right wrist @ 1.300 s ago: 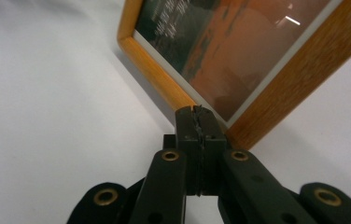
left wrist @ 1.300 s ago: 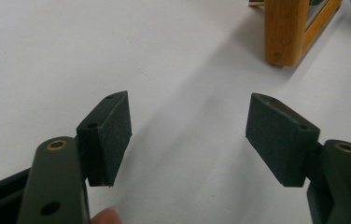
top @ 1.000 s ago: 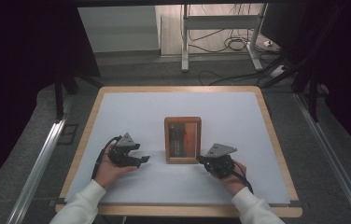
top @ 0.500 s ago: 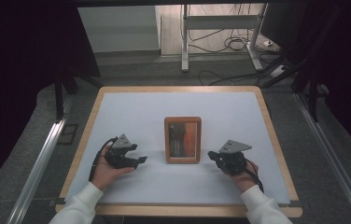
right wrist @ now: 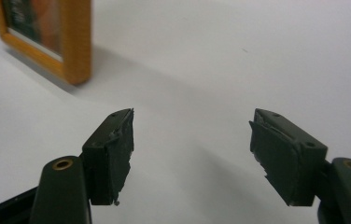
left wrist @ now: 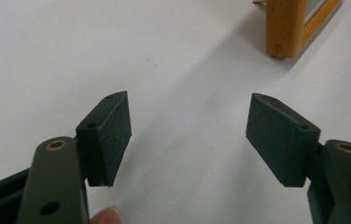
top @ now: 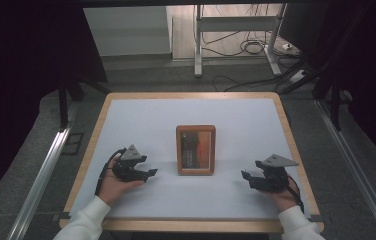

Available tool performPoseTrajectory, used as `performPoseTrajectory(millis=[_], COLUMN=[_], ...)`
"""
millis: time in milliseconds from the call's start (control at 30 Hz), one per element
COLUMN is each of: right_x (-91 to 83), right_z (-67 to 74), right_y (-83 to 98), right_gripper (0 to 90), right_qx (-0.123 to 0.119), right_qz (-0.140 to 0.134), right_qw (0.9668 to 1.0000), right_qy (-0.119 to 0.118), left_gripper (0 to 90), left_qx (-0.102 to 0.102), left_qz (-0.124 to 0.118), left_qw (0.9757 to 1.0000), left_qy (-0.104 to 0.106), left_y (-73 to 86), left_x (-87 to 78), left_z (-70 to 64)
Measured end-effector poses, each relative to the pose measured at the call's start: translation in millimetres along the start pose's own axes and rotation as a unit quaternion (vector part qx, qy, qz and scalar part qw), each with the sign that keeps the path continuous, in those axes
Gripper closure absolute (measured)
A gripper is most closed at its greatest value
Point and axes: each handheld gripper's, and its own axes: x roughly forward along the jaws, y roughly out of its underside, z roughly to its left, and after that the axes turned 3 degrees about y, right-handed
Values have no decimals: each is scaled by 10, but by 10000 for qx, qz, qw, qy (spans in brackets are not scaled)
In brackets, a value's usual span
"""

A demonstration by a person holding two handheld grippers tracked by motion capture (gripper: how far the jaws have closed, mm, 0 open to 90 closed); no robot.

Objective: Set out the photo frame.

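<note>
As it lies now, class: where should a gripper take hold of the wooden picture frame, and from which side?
Probably across a long side rail of the picture frame, from its outer edge. It lies flat on the table, so only the raised wooden border offers an edge; either open gripper could reach its near rail.

Left gripper (top: pixel 148 173) sits low to the left of the picture frame (top: pixel 196 149), jaws apart, nothing between them, tips aimed toward the frame. Right gripper (top: pixel 246 176) sits well off the frame's right side, jaws just opened wide, empty, tips facing the frame. Both forearms in white sleeves.
</note>
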Motion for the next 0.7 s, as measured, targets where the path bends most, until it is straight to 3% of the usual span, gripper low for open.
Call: performPoseTrajectory(millis=[167,467,700], right_x=[-85,-20,-34], right_z=[-36,-32,-29], right_y=[53,61,56], right_gripper=[294,273,263], right_qx=[4,-108,-85], right_qz=[-54,89,39], right_qw=[10000,9998,9998], right_qy=[61,115,155], left_gripper=[302,299,298], left_qx=[5,-1,13], left_qz=[2,-21,-32], left_qw=[10000,10000,10000], left_qy=[-36,-87,-91], left_y=[1,8,5], left_x=[6,-18,-17], left_z=[-2,19,14])
